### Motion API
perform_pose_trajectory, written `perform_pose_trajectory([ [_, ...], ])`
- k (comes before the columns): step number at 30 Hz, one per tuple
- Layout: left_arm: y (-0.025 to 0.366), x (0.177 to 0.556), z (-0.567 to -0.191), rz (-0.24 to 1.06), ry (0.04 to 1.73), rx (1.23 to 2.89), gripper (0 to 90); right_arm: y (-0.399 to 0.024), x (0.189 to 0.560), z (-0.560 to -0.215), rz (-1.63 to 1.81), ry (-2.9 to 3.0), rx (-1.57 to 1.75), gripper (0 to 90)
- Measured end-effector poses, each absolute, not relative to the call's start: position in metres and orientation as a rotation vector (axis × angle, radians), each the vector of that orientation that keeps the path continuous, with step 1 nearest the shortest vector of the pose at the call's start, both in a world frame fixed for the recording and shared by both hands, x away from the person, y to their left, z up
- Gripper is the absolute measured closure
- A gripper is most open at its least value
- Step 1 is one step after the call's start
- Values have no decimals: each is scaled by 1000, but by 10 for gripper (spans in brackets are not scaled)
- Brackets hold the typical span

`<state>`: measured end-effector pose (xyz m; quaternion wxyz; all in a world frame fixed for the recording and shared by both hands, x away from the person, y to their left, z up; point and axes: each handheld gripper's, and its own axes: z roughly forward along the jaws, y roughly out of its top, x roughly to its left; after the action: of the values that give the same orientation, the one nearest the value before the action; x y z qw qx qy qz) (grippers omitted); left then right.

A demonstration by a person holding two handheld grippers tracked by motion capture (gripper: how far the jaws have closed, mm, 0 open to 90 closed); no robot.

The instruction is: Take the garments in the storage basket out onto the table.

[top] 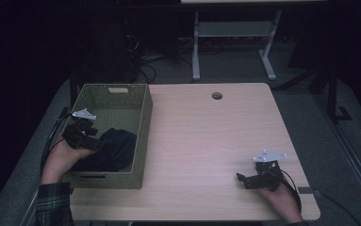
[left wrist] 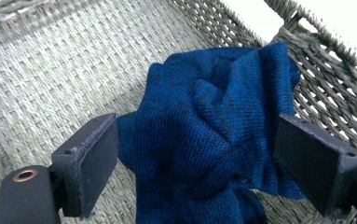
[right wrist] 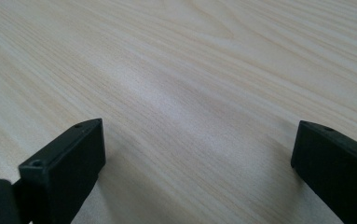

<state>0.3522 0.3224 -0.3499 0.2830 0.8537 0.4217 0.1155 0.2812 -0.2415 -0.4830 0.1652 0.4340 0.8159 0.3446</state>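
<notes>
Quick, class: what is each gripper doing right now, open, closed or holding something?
Left gripper: open, jaws spread around the blue knit cloth in the woven basket, not clamped.
Right gripper: open, nothing between its jaws, over the wooden table.

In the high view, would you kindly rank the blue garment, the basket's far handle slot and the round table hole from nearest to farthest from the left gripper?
1. Blue garment, in the basket beside the left gripper.
2. Handle slot, far basket wall.
3. Table hole, far edge, rightward.

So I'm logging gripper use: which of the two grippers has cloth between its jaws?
The left gripper, open around the blue cloth in the basket; the right gripper has nothing between its jaws.
</notes>
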Motion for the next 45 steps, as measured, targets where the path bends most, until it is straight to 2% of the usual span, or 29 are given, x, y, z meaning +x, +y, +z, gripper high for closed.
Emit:
perform_pose_trajectory([
  [23, 300, 369, -386, 184, 1065, 2467, 131, -242, 281, -483, 982, 2325, 1236, 26],
  [45, 288, 378, -409, 88, 1041, 2534, 129, -242, 281, -483, 982, 2324, 1236, 26],
])
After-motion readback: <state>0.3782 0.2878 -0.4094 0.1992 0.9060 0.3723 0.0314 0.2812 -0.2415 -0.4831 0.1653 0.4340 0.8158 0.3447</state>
